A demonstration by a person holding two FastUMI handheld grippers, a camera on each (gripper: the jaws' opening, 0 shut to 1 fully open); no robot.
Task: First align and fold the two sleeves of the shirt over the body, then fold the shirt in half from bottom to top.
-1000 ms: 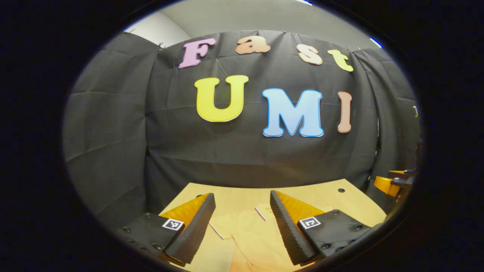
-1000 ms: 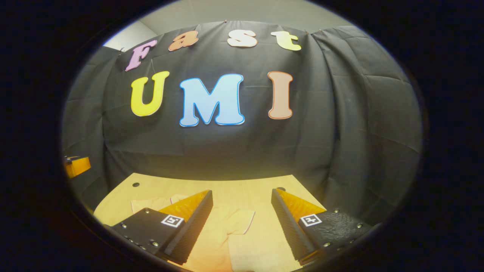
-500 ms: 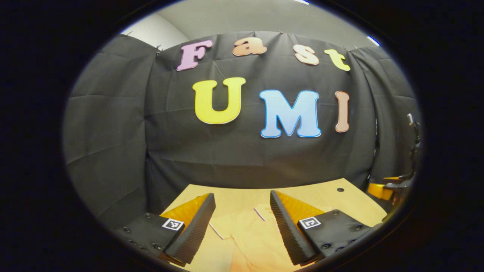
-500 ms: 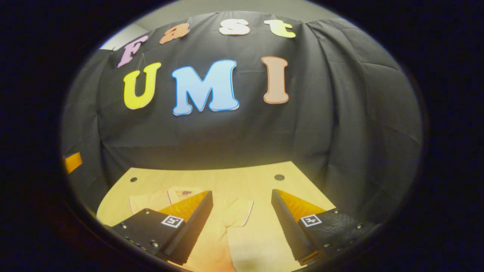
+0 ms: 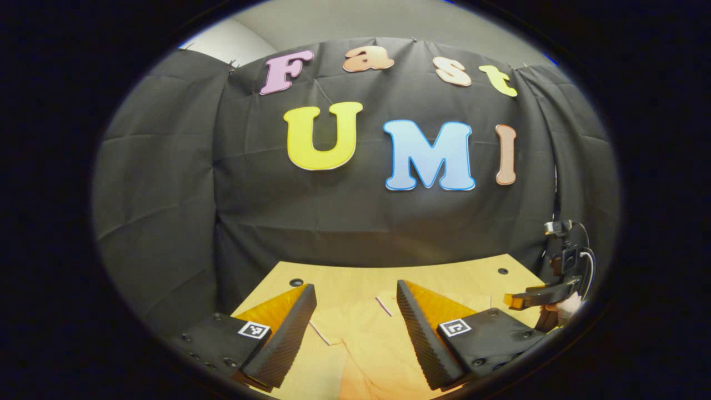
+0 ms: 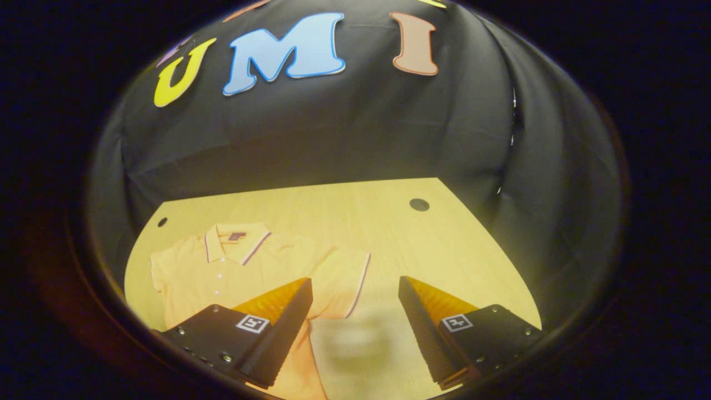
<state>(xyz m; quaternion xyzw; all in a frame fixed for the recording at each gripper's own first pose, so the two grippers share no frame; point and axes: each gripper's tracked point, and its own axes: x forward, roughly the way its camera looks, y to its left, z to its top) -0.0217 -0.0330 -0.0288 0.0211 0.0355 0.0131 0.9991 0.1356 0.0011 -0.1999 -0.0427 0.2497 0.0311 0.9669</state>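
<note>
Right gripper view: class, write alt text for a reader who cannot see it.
A yellow polo shirt lies flat and unfolded on a wooden table, collar toward the black cloth wall, one short sleeve spread sideways. The right gripper hangs open above the table, its fingers framing that sleeve's trimmed edge.

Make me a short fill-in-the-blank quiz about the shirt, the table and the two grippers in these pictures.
1. The shirt lies flat on the wooden ____.
2. The right gripper has its fingers ____, holding nothing.
3. In the right gripper view, the sleeve lies spread out, not yet ____ over the body.
4. The left gripper is ____, with the shirt below it.

Missing words: table; open; folded; open
</note>
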